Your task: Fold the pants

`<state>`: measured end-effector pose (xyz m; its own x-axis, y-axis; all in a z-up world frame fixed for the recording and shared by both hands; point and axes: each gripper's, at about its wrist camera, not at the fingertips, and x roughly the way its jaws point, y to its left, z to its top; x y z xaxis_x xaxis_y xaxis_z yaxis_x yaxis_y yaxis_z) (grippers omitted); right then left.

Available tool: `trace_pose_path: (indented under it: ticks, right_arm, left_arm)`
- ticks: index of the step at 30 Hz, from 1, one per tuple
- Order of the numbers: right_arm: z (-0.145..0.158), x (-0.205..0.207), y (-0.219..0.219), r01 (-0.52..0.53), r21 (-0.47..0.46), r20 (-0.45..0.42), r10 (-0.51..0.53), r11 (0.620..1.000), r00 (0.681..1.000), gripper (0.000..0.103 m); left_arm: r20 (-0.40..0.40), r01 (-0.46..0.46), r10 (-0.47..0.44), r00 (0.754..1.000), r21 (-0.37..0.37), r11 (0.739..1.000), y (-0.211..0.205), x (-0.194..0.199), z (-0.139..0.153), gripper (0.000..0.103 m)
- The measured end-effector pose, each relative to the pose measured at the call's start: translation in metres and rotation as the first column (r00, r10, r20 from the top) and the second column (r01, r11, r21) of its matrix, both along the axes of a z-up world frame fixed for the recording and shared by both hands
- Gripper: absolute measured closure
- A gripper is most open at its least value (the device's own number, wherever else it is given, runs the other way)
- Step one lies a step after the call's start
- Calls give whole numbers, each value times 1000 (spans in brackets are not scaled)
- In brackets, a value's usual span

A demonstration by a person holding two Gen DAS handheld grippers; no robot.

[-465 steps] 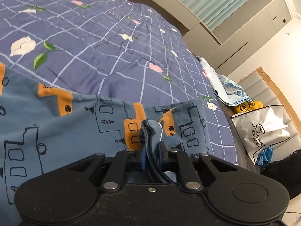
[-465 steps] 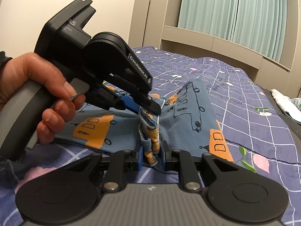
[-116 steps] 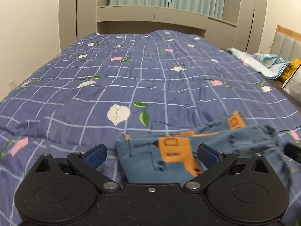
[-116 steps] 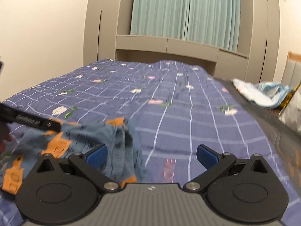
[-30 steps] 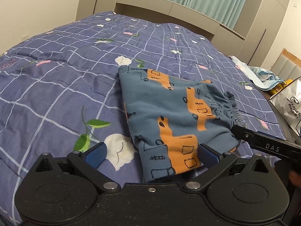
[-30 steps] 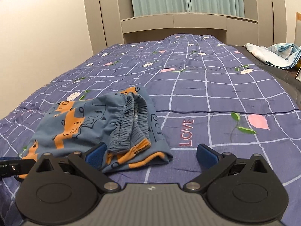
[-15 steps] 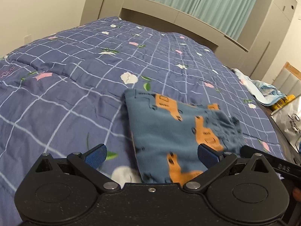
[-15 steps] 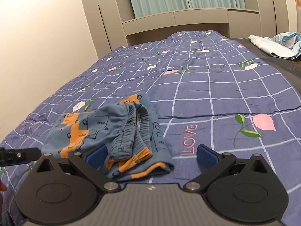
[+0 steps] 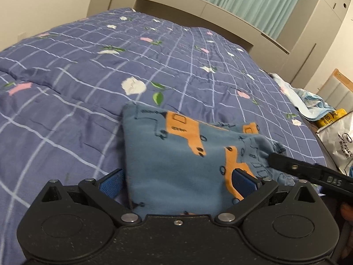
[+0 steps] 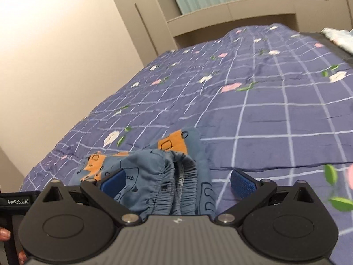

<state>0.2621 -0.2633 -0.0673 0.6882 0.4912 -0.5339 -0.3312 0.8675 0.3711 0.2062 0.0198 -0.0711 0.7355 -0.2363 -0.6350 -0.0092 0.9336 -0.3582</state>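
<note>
The blue pants (image 9: 183, 154) with orange vehicle prints lie folded into a small flat packet on the bed quilt (image 9: 66, 110). My left gripper (image 9: 176, 181) is open low over the packet's near edge, one pad on each side of it and nothing pinched. In the right wrist view the gathered elastic waistband of the pants (image 10: 174, 176) faces me, and my right gripper (image 10: 177, 183) is open astride it. One black finger (image 9: 286, 164) of the right gripper reaches the packet's right end.
The blue-purple checked quilt with flower prints stretches far ahead and to the left. A light blue cloth (image 9: 308, 97), a yellow pack (image 9: 328, 116) and a silver bag (image 9: 337, 141) sit at the bed's right side. A beige wall (image 10: 55, 55) runs along the left.
Both grippers have dropped lower and closer to the folded pants, so the packet now fills the gap between each pair of pads. The pants themselves have not moved.
</note>
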Motion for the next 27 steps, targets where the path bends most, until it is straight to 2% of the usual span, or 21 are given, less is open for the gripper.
trace_pose_path:
  ticks: [3, 9, 12, 16, 27]
  right_arm:
    - [-10, 2, -2, -6, 19, -18, 6, 1000, 1000, 0]
    - [-18, -5, -14, -5, 100, 13, 3, 995, 1000, 0]
    - [-17, -7, -12, -4, 80, 26, 2, 997, 1000, 0]
    - [-17, -8, -8, -2, 54, 32, 0, 999, 1000, 0]
    - [-17, -8, -8, -1, 60, 34, -1, 998, 999, 0]
  left_arm:
    - [-15, 8, -8, 1000, -1, 1000, -3, 1, -7, 1]
    - [32, 24, -25, 999, 27, 999, -5, -5, -16, 1]
    - [56, 34, -39, 998, 78, 996, -12, -8, -19, 0]
    - [57, 27, -31, 998, 72, 997, -12, -8, -18, 0]
    - [57, 27, -31, 998, 73, 997, -11, -8, -18, 0]
